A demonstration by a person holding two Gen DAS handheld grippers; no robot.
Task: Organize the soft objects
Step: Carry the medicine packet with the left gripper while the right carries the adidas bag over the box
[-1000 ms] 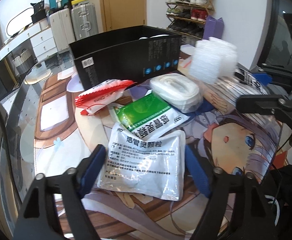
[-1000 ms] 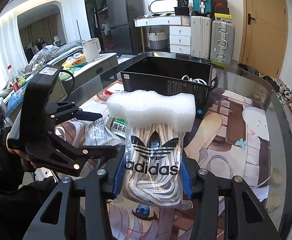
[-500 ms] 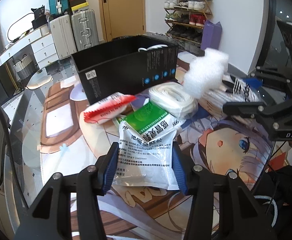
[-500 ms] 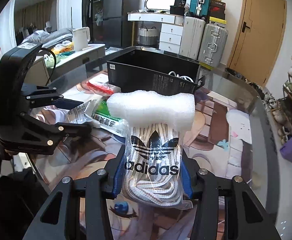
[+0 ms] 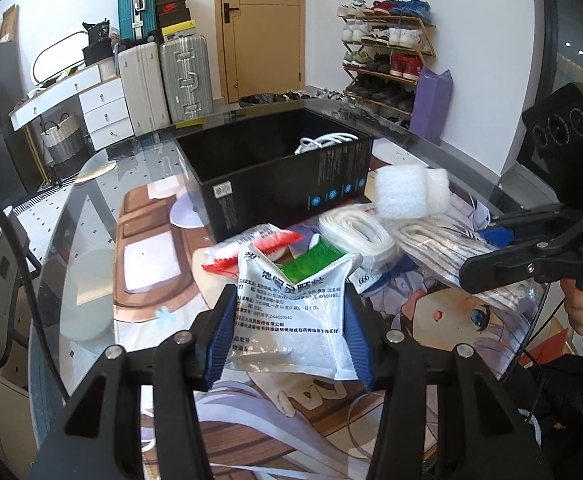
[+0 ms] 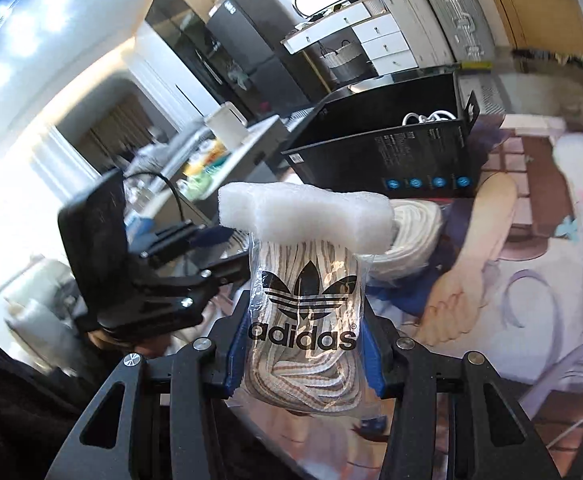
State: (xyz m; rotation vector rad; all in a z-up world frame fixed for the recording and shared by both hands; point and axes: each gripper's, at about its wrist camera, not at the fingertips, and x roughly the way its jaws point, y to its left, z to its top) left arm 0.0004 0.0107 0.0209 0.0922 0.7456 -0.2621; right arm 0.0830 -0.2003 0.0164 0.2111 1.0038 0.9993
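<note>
Carry step: left gripper (image 5: 291, 330) fingers clamp the white medicine pouch (image 5: 291, 316) above the worktop; right gripper (image 6: 303, 354) pinches the adidas lace bag (image 6: 305, 320). Next, probably both go into the black box (image 5: 275, 176).

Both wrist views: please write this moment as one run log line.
left claw: shut on white medicine pouch | right claw: shut on adidas lace bag, foam block on top | black box: open, white cable inside
</note>
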